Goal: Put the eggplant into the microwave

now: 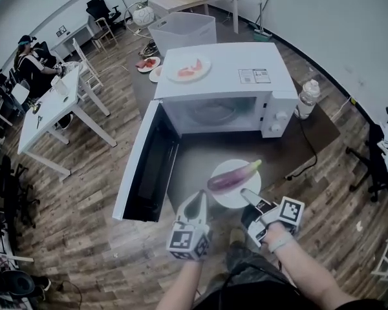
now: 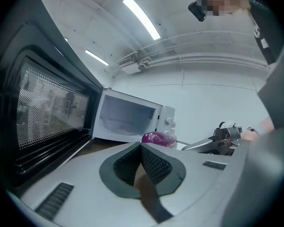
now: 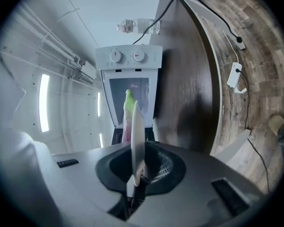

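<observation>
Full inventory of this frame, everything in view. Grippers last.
microwave: 1, white, on the table, door open to the left
table: 1, dark, under the microwave
eggplant: 1, purple with a green stem, on the plate
plate: 1, white, held in front of the open microwave
top plate: 1, white with red slices, on the microwave's roof
bottle: 1, clear, right of the microwave
bin: 1, pale grey, behind the microwave
desks: several, pale, left and back of the room
person: 1, dark clothes, seated far left
left gripper: 1, grey, shut and empty, left of the plate
right gripper: 1, grey, shut on the plate's rim
</observation>
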`<state>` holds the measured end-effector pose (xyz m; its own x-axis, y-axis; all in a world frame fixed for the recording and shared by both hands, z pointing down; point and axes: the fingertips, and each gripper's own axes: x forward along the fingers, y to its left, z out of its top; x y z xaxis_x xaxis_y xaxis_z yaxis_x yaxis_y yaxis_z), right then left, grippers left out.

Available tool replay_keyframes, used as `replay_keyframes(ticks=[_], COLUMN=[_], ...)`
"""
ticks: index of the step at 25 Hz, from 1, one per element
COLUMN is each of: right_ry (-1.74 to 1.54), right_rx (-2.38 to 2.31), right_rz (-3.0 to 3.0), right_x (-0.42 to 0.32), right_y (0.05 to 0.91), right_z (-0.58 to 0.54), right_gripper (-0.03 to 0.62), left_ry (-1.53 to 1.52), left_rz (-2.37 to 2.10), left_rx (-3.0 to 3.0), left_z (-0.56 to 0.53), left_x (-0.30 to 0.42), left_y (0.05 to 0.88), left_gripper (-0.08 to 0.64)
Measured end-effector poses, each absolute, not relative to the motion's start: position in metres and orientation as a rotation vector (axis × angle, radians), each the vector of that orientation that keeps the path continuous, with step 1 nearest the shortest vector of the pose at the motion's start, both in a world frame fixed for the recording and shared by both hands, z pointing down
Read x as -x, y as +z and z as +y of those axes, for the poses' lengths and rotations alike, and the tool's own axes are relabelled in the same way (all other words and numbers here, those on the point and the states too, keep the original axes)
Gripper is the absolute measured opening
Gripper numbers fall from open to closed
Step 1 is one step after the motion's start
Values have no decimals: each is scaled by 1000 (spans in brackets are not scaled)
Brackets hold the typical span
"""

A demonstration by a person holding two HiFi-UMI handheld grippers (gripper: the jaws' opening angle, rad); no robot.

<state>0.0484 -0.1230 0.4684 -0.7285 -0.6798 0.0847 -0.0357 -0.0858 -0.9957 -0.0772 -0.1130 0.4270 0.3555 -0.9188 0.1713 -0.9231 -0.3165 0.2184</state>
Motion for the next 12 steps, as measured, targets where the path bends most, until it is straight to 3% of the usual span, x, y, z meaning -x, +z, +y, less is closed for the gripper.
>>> replay_keyframes(ticks=[12], right_ry=[-1912], right_rx=[722], right_rz=[1771], right_x=[-47], right_y=[478], right_z=[-204], right_gripper=[28], left_ry=[48], left_rz=[-1700], left_rx=[-2281], left_z=[-178], left_x=[77], left_y=[439], left_gripper=[0])
